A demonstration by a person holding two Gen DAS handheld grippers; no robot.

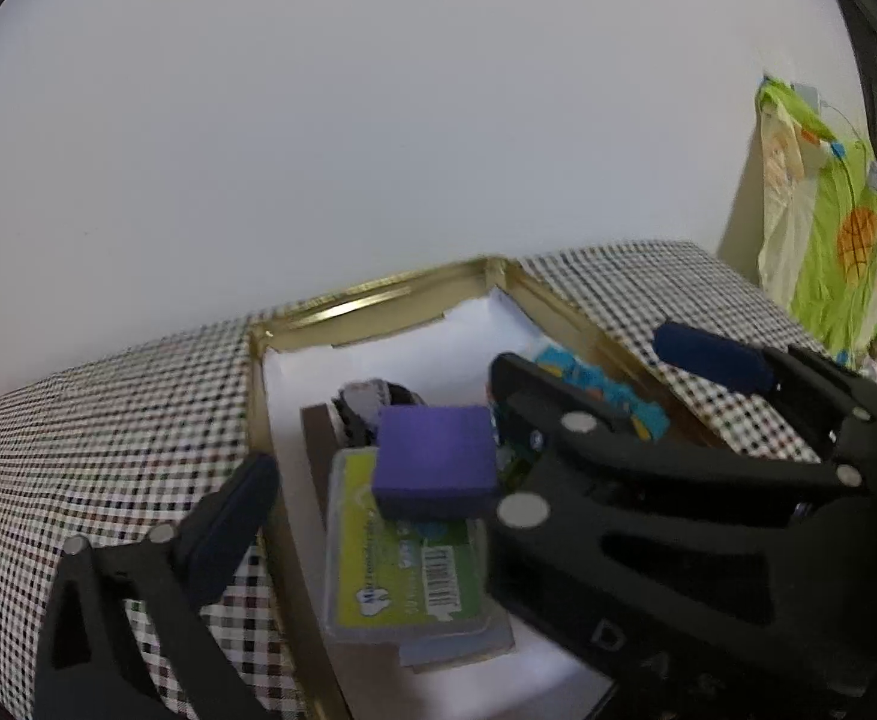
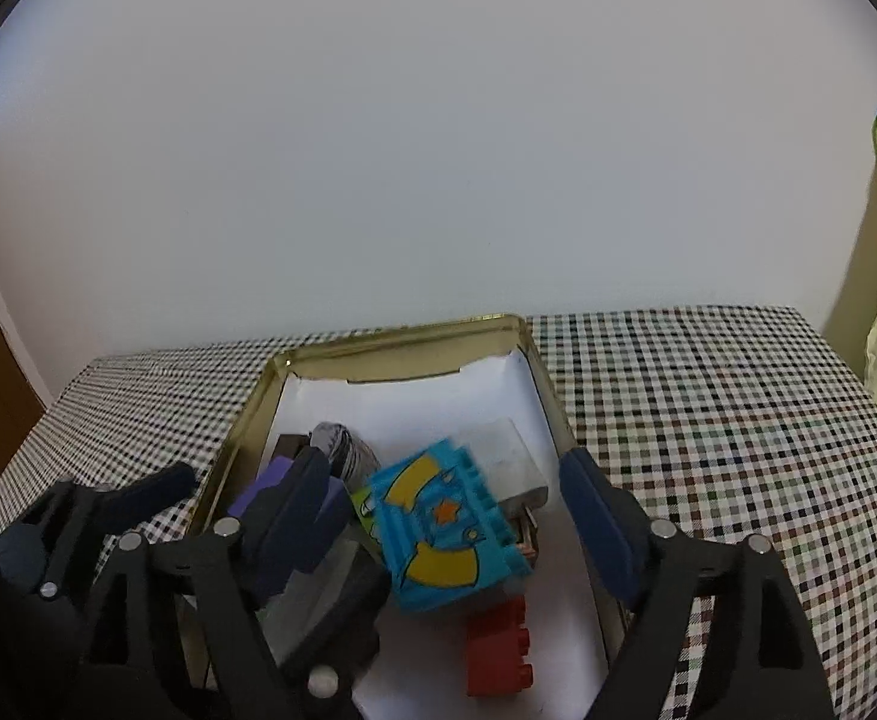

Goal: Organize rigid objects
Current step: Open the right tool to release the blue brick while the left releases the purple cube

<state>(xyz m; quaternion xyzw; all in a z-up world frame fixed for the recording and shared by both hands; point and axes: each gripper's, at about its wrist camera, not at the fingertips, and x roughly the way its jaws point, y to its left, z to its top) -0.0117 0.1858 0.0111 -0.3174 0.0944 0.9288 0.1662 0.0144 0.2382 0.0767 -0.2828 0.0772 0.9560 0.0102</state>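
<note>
My left gripper stands wide, gripping nothing; the purple block sits loose between its fingers, atop the green-labelled plastic case inside the gold tin. My right gripper is wide too, with the blue patterned toy brick lying free between its fingers and a red building brick just below it. I judge both pieces are just placed. Next, each gripper must lift clear without nudging them, then seek anything left on the checked bench.

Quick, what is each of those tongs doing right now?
Left tongs: open, holding nothing; purple block between them.
Right tongs: open, holding nothing; blue toy block between them.
</note>
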